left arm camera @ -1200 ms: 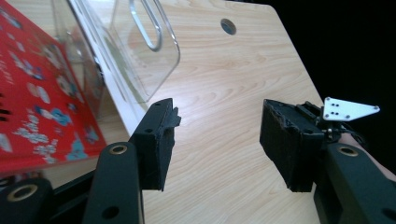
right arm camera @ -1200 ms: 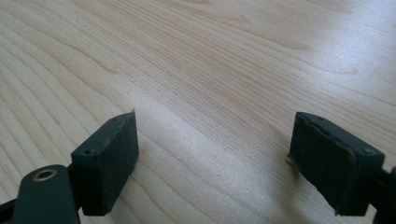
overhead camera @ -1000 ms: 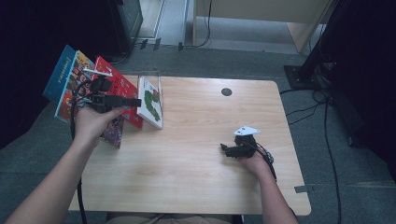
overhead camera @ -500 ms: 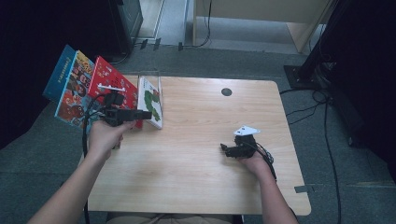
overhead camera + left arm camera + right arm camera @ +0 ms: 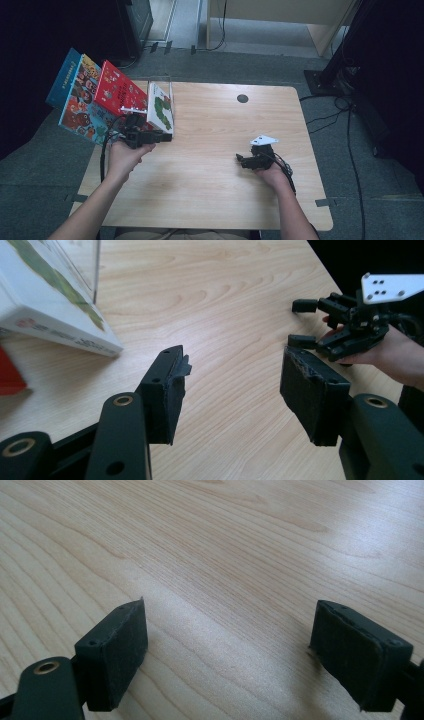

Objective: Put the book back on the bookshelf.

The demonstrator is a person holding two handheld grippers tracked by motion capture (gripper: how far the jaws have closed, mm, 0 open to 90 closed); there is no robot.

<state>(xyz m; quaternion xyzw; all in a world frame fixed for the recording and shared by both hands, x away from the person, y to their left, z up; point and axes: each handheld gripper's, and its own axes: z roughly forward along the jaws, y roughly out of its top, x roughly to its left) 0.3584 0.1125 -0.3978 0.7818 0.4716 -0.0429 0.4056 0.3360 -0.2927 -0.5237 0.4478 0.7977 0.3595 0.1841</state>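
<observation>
Several picture books lean in a row at the table's left end: a blue one (image 5: pixel 64 79), a colourful one (image 5: pixel 80 102), a red one (image 5: pixel 117 92) and a white one with a green caterpillar (image 5: pixel 161 106). The white book (image 5: pixel 50 315) rests against a clear stand (image 5: pixel 162 82). My left gripper (image 5: pixel 165 136) hovers low just in front of the white book, pointing right. Its jaws stand open with nothing between them (image 5: pixel 232 375). My right gripper (image 5: pixel 240 161) rests on the table at centre right, pointing left, open over bare wood (image 5: pixel 227 650). The right gripper (image 5: pixel 300 322) also appears across the table in the left gripper view.
The wooden table (image 5: pixel 220 200) has a round cable hole (image 5: pixel 242 98) near its far edge. Cables (image 5: pixel 350 150) trail on the floor to the right. The blue and colourful books overhang the table's left edge.
My left gripper has come away from the books, moving right and toward me and sinking close to the tabletop. The right gripper has stayed put.
</observation>
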